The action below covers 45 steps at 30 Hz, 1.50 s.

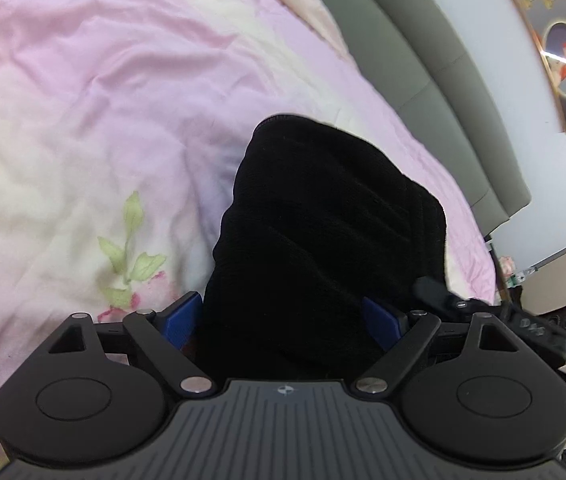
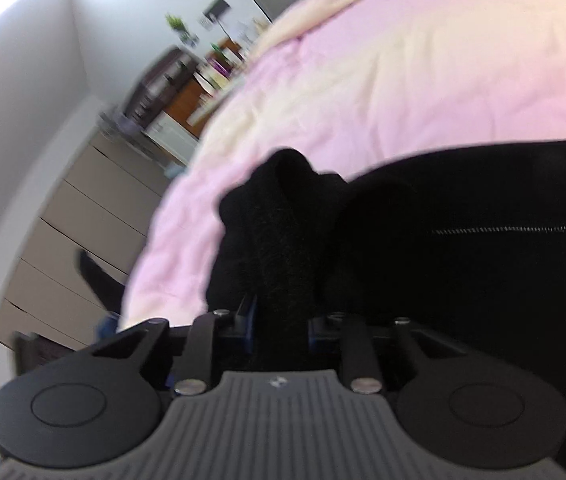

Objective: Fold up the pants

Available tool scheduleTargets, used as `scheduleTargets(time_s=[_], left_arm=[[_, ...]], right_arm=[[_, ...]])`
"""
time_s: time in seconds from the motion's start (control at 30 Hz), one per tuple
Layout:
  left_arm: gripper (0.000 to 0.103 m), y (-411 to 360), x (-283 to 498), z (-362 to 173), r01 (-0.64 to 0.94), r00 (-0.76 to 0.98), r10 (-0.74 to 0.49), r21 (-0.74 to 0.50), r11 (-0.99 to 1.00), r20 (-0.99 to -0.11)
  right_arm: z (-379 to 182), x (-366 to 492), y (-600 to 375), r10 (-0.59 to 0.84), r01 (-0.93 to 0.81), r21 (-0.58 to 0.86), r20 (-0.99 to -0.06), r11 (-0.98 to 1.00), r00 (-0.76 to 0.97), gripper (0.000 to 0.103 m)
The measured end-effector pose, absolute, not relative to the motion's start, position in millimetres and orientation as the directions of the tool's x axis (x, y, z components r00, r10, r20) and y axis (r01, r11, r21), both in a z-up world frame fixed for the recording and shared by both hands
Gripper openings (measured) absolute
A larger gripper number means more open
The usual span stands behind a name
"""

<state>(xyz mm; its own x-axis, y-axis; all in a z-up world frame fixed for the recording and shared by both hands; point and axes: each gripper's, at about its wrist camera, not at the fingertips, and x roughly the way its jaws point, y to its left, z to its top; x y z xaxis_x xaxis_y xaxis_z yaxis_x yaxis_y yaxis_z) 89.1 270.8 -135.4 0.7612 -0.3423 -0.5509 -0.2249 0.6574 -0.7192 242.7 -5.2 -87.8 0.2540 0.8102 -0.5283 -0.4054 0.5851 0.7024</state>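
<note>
Pink bedspread (image 1: 83, 80) filling most of both views, rumpled, fading to cream in patches, with a printed sprig of green leaves (image 1: 131, 244) and a few pink petals near the lower left of the left wrist view. Grey padded headboard (image 1: 423, 64) running along the far edge of the bed, pale wall above it, and a gold-framed picture (image 1: 559, 44) hanging there. In the right wrist view, a beige chest of drawers (image 2: 83, 216) off the bed's edge, a brown shelf cluttered with books (image 2: 207, 80) beyond it, and a small green plant (image 2: 177, 24) on top, all smeared by blur.

Black pants (image 1: 323, 220) lying on the bedspread, bunched into a thick dark mound in the left wrist view; in the right wrist view spread wide across the right half, with a thin line of pale stitching (image 2: 515, 228) across the cloth and a raised fold (image 2: 283, 208) standing up toward the camera.

Left gripper (image 1: 283, 320) spread wide, blue pads (image 1: 181, 316) showing on either side of the black cloth; fabric heaped between the jaws, but whether the pads press on it cannot be told from this view. Right gripper (image 2: 281, 328) drawn narrow, jaws pinched on the raised fold of the pants, the cloth rising straight up out of the gap between the blue-edged fingers (image 2: 247, 320).

Part of another dark device with a tiny green light (image 1: 555, 328) at the right edge of the left wrist view, just beside the bed.
</note>
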Motion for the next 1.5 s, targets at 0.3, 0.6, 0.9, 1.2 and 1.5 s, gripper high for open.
scheduleTargets(time_s=[0.3, 0.6, 0.9, 1.2, 1.5], left_arm=[[0.096, 253, 90, -128, -0.135, 0.751, -0.417, -0.738, 0.662, -0.512], [0.083, 233, 95, -154, -0.203, 0.665, -0.4, -0.667, 0.717, -0.631], [0.083, 233, 93, -150, -0.202, 0.672, -0.405, -0.68, 0.705, -0.62], [0.082, 226, 88, -147, -0.184, 0.678, -0.395, -0.663, 0.725, -0.62], [0.082, 226, 87, -150, -0.211, 0.691, -0.386, -0.681, 0.701, -0.611]], right_arm=[[-72, 230, -59, 0.761, -0.324, 0.691, -0.55, 0.646, 0.343, 0.018], [-120, 224, -56, 0.673, -0.31, 0.597, -0.647, 0.74, 0.358, 0.029], [-112, 192, -70, 0.665, -0.37, 0.557, -0.673, 0.743, 0.323, 0.035], [-109, 175, -71, 0.603, -0.426, 0.447, -0.703, 0.787, 0.377, 0.034], [-61, 136, -94, 0.303, -0.411, -0.073, -0.563, 0.909, 0.769, 0.054]])
